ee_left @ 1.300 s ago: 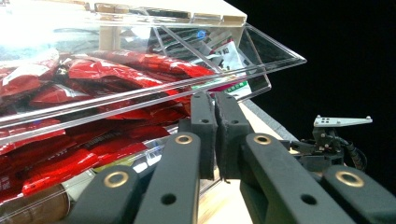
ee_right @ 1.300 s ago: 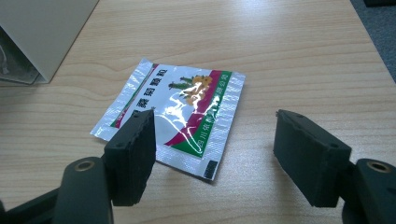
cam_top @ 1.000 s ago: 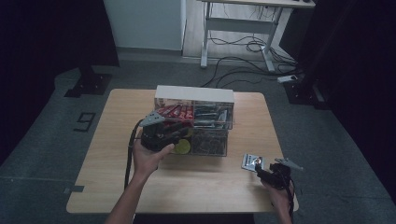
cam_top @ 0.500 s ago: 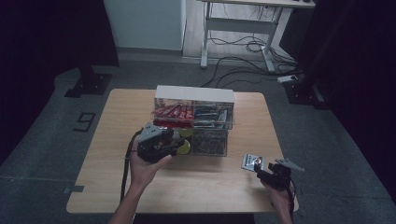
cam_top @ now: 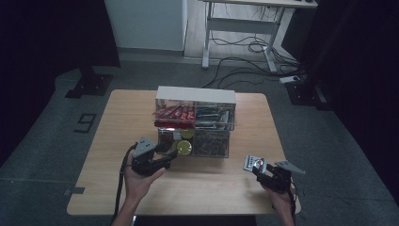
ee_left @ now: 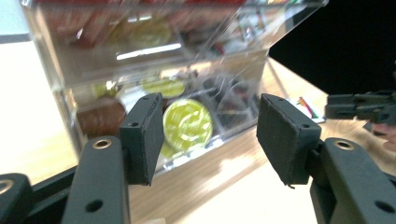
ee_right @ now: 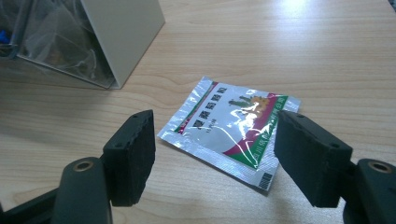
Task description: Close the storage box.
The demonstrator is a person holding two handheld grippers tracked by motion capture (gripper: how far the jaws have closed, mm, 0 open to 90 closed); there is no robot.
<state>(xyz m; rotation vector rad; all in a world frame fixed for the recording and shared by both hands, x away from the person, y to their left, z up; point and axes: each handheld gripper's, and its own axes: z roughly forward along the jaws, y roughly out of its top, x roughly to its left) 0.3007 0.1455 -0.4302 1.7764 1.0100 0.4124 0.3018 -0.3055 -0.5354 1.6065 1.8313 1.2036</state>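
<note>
Lying flat, silver sachet [ee_right: 231, 125], print unreadable

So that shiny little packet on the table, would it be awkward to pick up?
Probably a bit. The packet lies flat on the table, so the open right gripper has little edge to catch. Its glossy foil looks slippery and thin, so it would likely bend and weigh almost nothing.

Pale wood-grain worktop [cam_top: 117, 188], clear plastic drawer cabinet [cam_top: 195, 125] with white top, red packets [cam_top: 174, 114] inside, yellow-green round tin [ee_left: 187, 122], silver sachet [ee_right: 231, 128] with green and magenta bands, black tongs [ee_right: 224, 158], dark grey floor [cam_top: 42, 155]
</note>
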